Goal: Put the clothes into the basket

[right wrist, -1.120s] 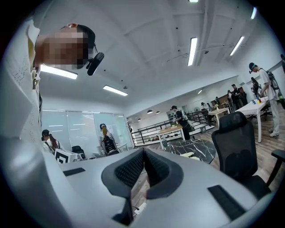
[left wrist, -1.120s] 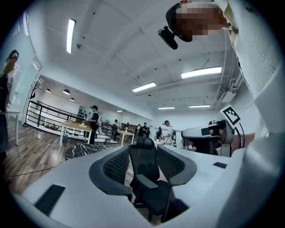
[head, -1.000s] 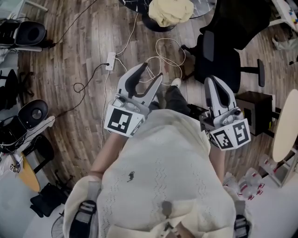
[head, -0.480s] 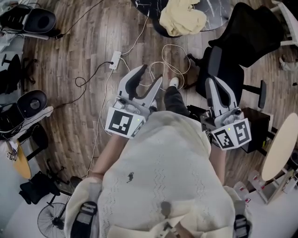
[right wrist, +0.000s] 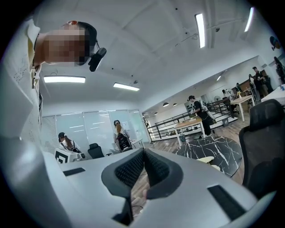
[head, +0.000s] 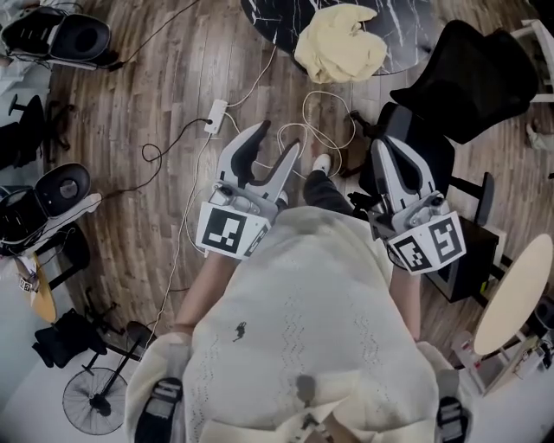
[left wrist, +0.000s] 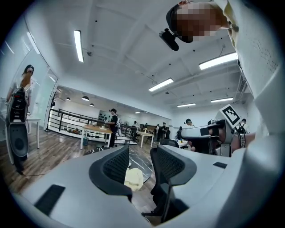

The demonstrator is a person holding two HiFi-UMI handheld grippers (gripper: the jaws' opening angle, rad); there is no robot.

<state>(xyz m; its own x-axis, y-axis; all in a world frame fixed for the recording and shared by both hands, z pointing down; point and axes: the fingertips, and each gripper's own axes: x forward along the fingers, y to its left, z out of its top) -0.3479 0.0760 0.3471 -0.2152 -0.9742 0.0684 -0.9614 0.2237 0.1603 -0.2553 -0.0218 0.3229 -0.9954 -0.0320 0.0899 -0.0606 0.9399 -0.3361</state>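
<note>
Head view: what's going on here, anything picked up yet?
Nothing is picked up. A person stands on the wood floor with a gripper in each hand, both held level out front. The left gripper is open and empty; the right gripper is shut on nothing. A pale yellow garment lies bunched on the dark marble table ahead, next to a black office chair. No basket shows in any view.
</note>
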